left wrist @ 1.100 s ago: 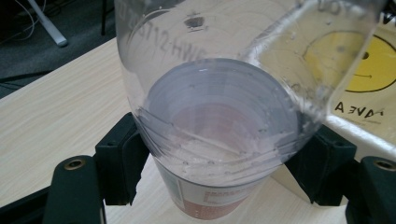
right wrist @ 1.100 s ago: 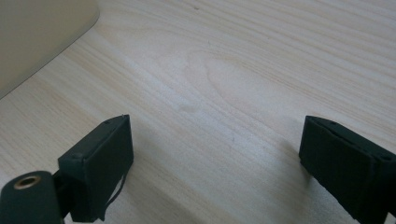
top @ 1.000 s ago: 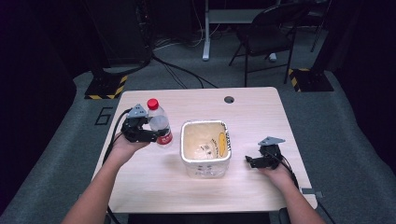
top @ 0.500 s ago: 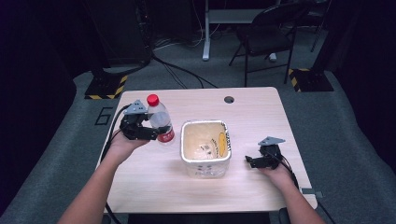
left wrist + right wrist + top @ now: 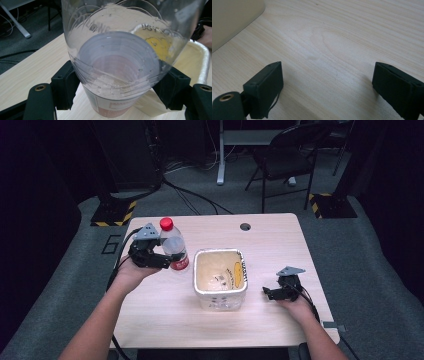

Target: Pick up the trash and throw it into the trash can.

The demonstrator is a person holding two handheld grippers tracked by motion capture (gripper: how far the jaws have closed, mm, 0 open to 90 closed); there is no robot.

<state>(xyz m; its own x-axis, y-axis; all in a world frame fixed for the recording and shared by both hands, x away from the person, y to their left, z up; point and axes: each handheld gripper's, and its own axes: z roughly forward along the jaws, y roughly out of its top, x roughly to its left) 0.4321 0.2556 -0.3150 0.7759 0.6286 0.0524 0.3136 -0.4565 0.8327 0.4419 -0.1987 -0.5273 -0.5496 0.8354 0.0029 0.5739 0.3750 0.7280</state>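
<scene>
Wooden table [image 5: 280, 240] near its left edge is where the bottle [image 5: 172, 245] is pinched by the left gripper [image 5: 162, 260]; it should be kept upright and carried to the tub [image 5: 220, 292]. The right gripper [image 5: 267, 292] is held spread, empty.

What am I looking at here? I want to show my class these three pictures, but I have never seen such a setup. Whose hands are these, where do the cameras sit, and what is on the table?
A person sits at a wooden table and holds a hand tool with two black jaws in each hand. The high view looks down from above. The other two cameras ride on the tools and look along their jaws. The left gripper is clamped around a clear plastic bottle with a red cap; up close, its jaws press both sides of the bottle. The right gripper rests near the table with its jaws wide apart, holding nothing. Between them stands a square tub with a foil rim.
</scene>
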